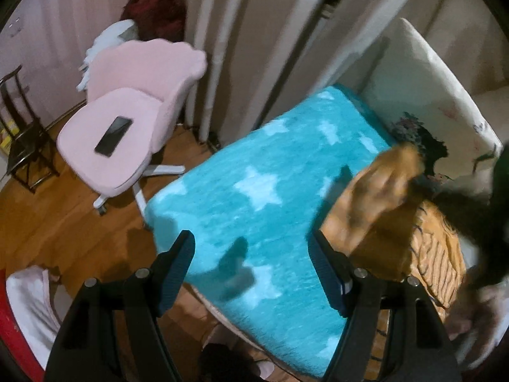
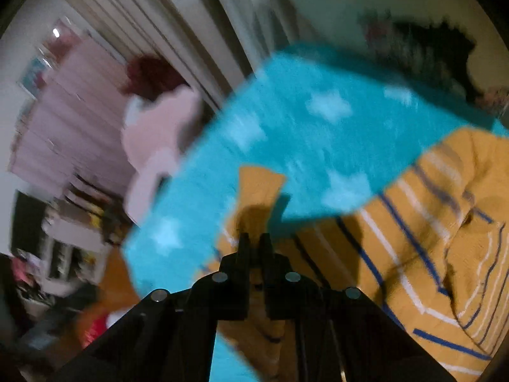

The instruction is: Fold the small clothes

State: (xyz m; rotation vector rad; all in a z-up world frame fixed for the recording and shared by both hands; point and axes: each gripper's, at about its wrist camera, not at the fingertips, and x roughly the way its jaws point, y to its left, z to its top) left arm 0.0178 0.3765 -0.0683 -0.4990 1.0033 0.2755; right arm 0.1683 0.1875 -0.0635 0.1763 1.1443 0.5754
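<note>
The left gripper (image 1: 251, 251) hangs wide over the blue star blanket (image 1: 254, 197); the right gripper (image 2: 254, 242) pinches the striped orange shirt (image 2: 429, 222)

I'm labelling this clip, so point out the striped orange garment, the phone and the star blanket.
striped orange garment (image 2: 413, 254), right wrist view, striped middle.
phone (image 1: 113, 135), left wrist view, screen centre.
star blanket (image 1: 254, 191), left wrist view, white star.
</note>
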